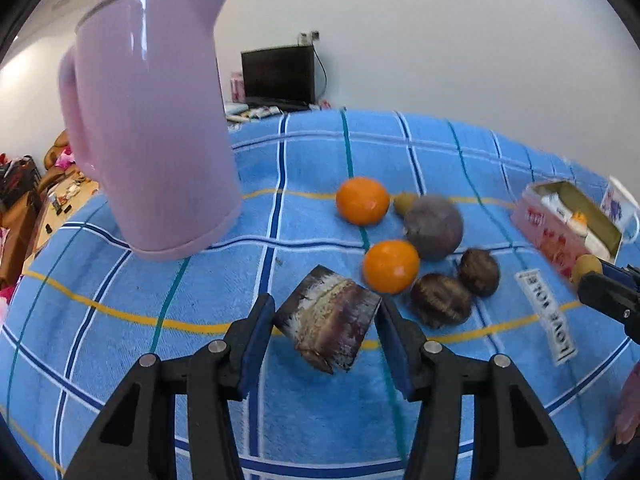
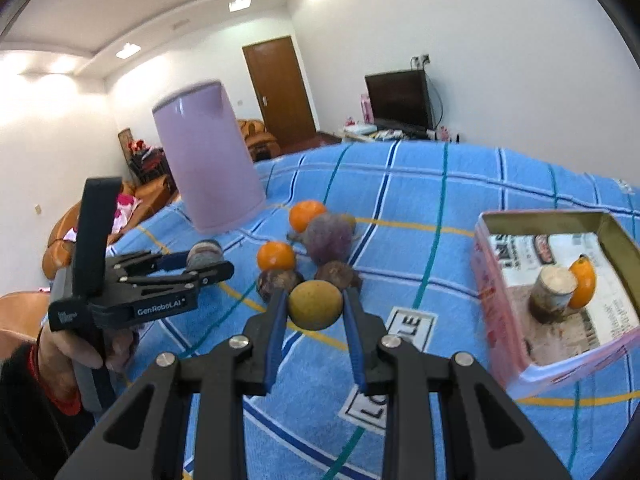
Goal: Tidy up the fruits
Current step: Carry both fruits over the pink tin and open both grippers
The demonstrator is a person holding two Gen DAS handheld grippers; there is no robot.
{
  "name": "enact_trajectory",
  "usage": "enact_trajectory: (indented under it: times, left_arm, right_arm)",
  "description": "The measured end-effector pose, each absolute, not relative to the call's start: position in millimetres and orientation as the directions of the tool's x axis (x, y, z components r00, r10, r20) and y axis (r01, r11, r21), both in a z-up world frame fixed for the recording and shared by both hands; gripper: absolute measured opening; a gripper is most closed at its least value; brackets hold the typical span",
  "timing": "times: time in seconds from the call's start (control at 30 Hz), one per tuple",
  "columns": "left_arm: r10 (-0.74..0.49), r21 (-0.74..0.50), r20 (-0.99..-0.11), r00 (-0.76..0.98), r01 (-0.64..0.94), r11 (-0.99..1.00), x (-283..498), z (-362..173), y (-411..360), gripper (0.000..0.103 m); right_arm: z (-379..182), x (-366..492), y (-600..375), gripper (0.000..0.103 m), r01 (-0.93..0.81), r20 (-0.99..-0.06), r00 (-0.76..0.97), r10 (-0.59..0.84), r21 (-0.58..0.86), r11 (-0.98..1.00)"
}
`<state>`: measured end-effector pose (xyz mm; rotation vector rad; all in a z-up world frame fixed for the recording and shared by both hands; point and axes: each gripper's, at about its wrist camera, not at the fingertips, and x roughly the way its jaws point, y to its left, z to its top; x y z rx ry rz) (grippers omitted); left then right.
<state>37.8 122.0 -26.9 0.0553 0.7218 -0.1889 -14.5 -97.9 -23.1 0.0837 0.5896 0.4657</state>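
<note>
While the left gripper (image 1: 326,324) holds a streaked brown cylinder piece (image 1: 328,322) between its fingers, the right gripper (image 2: 316,306) clamps a yellow-green round fruit (image 2: 316,305). Both are above the blue checked cloth (image 1: 312,152). Two oranges (image 1: 362,201), a purple fruit (image 1: 434,227) and two dark brown fruits (image 1: 440,299) lie beyond, the pink tin box (image 2: 496,304) to the right, the pink kettle (image 1: 152,120) to the left.

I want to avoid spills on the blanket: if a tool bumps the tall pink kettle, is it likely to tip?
Probably not easily. The pink kettle flares to a wider base, which should steady it. Still, it is tall and stands on a soft blue blanket, so a knock near the lid could rock it. Whether it holds water, hence its weight, cannot be seen.
</note>
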Motion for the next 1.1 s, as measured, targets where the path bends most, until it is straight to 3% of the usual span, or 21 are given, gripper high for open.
enact_trajectory:
  times: [0.37, 1.1]
  left_arm:
    - [-0.235, -0.034, -0.577, 0.782, 0.264, 0.964, 14.1, 9.9, 59.3, 0.054]
    - [-0.399, -0.050, -0.581, 0.709, 0.458, 0.888, 31.4, 11.2, -101.0, 0.053]
  right_arm:
    - [-2.6, -18.1, -152.8, 0.031, -0.292, -0.439, 0.829, 0.348, 0.191, 0.937]
    - [7.0, -7.4, -304.8, 0.031, 0.081, -0.427, 0.904, -0.012, 0.145, 0.986]
